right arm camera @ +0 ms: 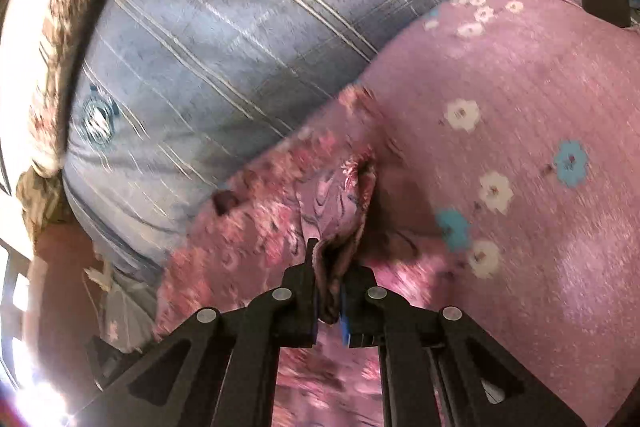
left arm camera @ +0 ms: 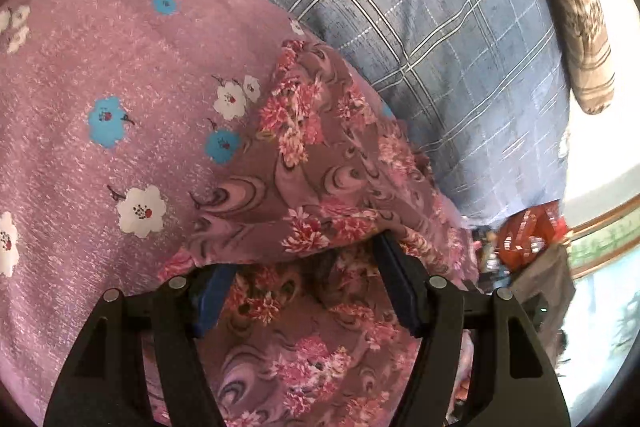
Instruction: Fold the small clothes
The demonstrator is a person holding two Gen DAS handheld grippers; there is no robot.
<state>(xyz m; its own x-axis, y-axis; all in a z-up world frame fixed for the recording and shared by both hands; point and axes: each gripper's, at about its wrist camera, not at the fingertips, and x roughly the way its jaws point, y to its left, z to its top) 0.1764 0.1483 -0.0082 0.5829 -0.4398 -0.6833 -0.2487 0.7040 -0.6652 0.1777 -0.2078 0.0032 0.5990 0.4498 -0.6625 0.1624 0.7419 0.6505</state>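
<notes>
A blue plaid sheet (left arm camera: pixel 460 39) covered the bed. Against it, nearer you, lay a pink blanket (left arm camera: pixel 100 67) with white and blue flowers. On the blanket's edge beside the sheet lay the small floral cloth (left arm camera: pixel 304 163). Your left gripper (left arm camera: pixel 304 291) stood spread, the cloth draped over its fingers. Your right gripper (right arm camera: pixel 329 291) pinched a fold of the cloth (right arm camera: pixel 344 211).
</notes>
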